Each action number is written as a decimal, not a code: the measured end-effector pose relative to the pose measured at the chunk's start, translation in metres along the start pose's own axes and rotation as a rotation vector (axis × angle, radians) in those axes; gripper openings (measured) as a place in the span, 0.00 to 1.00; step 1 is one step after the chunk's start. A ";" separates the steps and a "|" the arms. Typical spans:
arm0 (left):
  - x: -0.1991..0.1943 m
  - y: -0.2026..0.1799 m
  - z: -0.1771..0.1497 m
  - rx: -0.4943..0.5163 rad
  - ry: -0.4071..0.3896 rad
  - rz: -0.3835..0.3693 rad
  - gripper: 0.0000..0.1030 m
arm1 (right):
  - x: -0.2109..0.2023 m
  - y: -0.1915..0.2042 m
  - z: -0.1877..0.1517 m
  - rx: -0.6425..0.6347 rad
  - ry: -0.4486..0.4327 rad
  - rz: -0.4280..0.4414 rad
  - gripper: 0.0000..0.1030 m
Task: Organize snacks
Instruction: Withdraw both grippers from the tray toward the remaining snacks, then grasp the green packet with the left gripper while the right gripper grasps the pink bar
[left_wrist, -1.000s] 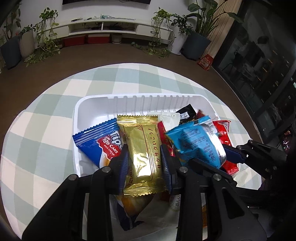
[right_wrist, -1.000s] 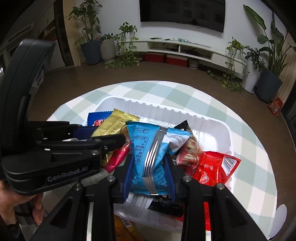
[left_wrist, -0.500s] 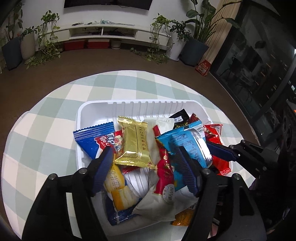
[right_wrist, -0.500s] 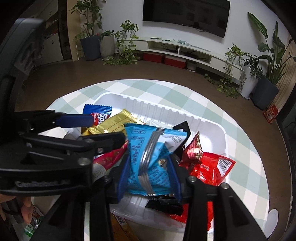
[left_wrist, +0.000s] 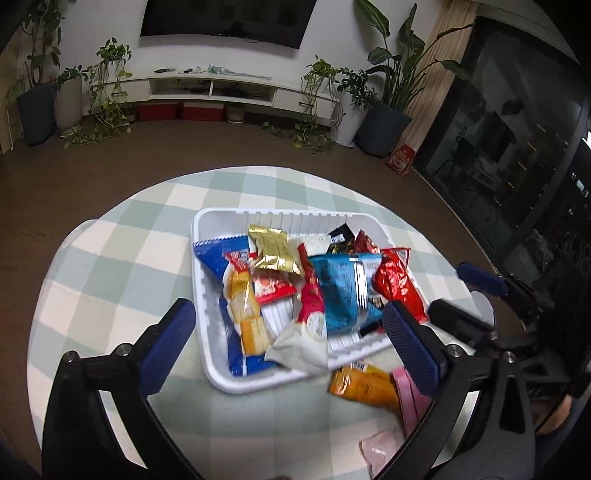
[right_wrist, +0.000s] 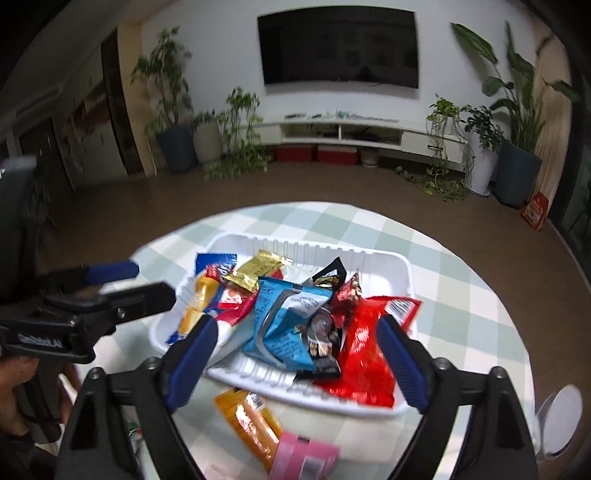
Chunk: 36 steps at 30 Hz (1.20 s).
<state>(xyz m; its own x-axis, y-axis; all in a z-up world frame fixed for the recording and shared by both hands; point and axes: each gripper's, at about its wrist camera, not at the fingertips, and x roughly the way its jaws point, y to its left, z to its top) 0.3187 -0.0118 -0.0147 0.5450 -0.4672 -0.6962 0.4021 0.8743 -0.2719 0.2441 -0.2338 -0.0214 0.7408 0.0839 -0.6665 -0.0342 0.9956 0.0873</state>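
Both grippers spread wide and empty above the white tray (left_wrist: 207, 354).
The orange packet (right_wrist: 247, 417) was seen at six o'clock of the right gripper (right_wrist: 295, 362), the nearer one, its long axis running eleven to five; the left gripper (left_wrist: 288, 343), jaws just opened, held nothing.

Snack-filled white tray (right_wrist: 373, 258) beyond right hand-held gripper (right_wrist: 295, 354), jaws apart

A round table (left_wrist: 122, 258) under a pale green-and-white checked cloth carries a white plastic tray (left_wrist: 207, 354) near its middle. At the tray's five o'clock an orange packet (left_wrist: 364, 384) lies flat on the cloth, with a pink packet (left_wrist: 406, 398) just beside it at three o'clock.
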 end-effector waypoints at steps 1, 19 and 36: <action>-0.006 -0.001 -0.005 0.002 -0.017 0.011 1.00 | -0.008 -0.003 -0.005 0.020 -0.009 0.019 0.88; -0.065 -0.005 -0.151 0.008 0.140 0.275 1.00 | -0.063 -0.011 -0.111 0.148 -0.039 0.026 0.90; -0.019 -0.005 -0.166 0.015 0.231 0.303 0.99 | -0.045 -0.008 -0.133 0.080 0.022 -0.006 0.88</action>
<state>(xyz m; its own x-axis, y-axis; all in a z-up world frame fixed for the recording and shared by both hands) 0.1843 0.0144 -0.1104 0.4609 -0.1446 -0.8756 0.2601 0.9653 -0.0225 0.1218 -0.2396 -0.0909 0.7258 0.0794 -0.6833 0.0245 0.9897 0.1410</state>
